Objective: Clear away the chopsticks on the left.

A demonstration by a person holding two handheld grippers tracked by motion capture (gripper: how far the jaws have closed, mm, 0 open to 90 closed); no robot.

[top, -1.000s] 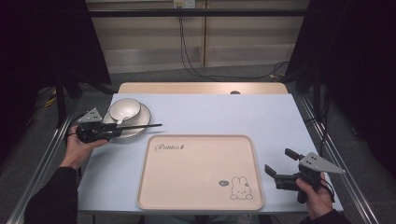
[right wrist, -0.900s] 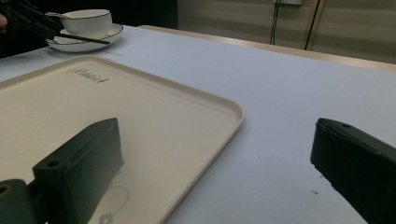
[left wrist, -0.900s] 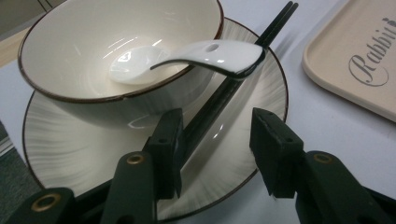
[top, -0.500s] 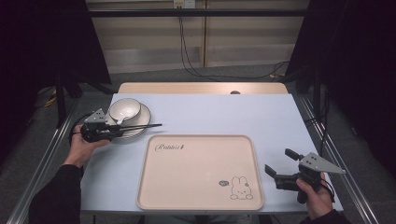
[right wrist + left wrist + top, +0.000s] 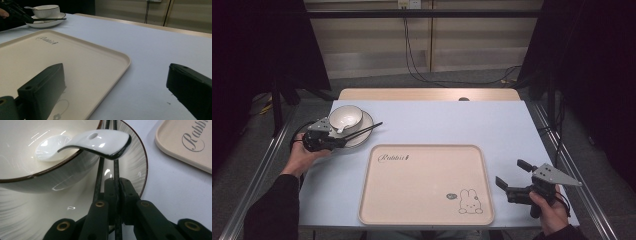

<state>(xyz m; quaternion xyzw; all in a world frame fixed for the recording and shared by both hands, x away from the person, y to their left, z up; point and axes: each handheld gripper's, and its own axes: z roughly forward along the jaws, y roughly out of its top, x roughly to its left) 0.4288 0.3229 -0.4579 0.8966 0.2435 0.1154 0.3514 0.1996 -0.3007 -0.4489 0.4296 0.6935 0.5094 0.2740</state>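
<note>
Black chopsticks [image 5: 362,132] lying as a pair across the near rim of the plate [image 5: 362,137], long axis slanting from the left gripper [image 5: 343,142] up and to the right in the high view, tips past the plate's edge, over the blue table [image 5: 452,120]. In the left gripper view, two thin rods [image 5: 108,170] side by side, running straight away from the jaws and passing under the spoon handle. Left gripper pressed together on the chopsticks' near ends, just closed within the last moment; one rod clamped between the pads [image 5: 127,195], the other against the side of one jaw.

On the plate, a white bowl [image 5: 345,118] with a dark rim; inside it a white ceramic spoon [image 5: 85,143], scoop in the bowl, handle hooked over the rim toward the gripper. Beige tray [image 5: 427,150] with a rabbit print, in the middle of the table, just beside the plate.

Right gripper [image 5: 512,176] at the tray's near right corner, spread wide, gripping nothing, unmoved since a second ago. Bowl, plate and tray likewise where they were; left hand [image 5: 304,155] barely shifted.
</note>
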